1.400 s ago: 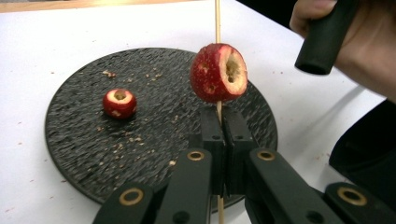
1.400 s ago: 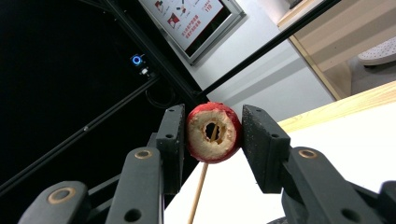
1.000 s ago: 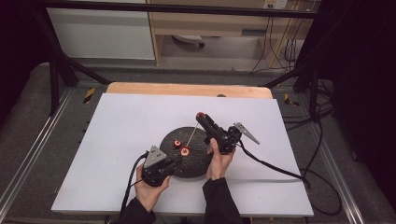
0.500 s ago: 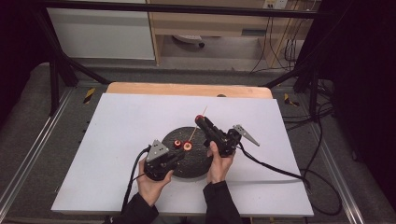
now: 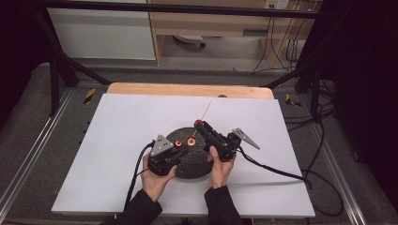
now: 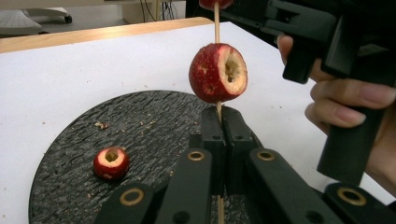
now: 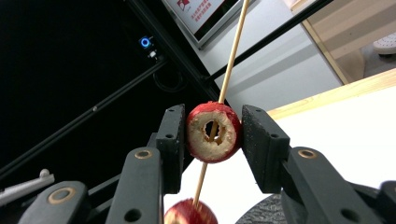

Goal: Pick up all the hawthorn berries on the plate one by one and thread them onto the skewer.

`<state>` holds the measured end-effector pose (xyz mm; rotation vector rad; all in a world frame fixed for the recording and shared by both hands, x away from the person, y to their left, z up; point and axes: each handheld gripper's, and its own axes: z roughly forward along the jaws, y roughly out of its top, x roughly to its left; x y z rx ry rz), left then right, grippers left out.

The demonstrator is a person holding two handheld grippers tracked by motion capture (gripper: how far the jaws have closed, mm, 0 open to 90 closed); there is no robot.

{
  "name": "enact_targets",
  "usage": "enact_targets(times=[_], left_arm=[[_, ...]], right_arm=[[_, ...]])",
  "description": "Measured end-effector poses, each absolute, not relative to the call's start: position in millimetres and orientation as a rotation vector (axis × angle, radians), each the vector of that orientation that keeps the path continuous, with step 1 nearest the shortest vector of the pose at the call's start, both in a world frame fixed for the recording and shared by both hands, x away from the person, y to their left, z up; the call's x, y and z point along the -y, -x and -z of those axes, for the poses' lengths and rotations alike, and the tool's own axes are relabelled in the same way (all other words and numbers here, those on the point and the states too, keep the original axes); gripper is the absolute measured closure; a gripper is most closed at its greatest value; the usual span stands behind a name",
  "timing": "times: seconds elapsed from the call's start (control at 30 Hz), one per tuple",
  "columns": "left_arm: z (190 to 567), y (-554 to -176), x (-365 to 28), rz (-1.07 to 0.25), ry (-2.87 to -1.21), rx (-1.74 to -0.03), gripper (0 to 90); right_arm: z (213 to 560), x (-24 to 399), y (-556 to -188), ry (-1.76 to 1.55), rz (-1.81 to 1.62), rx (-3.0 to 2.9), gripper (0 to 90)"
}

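A thin wooden skewer [image 6: 216, 23] stands up from my left gripper [image 6: 218, 122], whose jaws are shut on its lower part. One cored red fruit [image 6: 217, 72] is threaded on it just above those jaws. Higher on the skewer [image 7: 233, 51], my right gripper [image 7: 213, 133] is shut on a second cored red fruit [image 7: 213, 132], with the stick passing through its hole. In the high view the left gripper [image 5: 184, 146] and right gripper [image 5: 199, 124] meet over the black round slate plate [image 5: 195, 166]. A loose red fruit [image 6: 111, 163] lies on the plate [image 6: 70, 140].
The plate sits on a white sheet [image 5: 122, 136] over a wooden table [image 5: 187, 90]. Crumbs lie scattered on the slate. Cables [image 5: 277, 171] trail from both grippers across the sheet. Black frame posts [image 5: 54, 70] stand to the left and right beyond the table.
The right gripper with its fruit has come down the skewer, closer to the threaded fruit and the left gripper. The left gripper has shifted slightly up the plate.
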<state>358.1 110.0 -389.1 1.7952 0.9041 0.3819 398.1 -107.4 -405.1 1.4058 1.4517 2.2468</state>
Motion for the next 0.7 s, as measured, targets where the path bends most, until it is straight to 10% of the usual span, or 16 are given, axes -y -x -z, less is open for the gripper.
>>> enact_targets(times=[0.7], left_arm=[[388.6, -363.3, -108.3, -0.384, -1.8, -0.889, 88.6]], right_arm=[[409.4, 105.7, -393.1, -1.399, -2.21, -1.538, 61.2]])
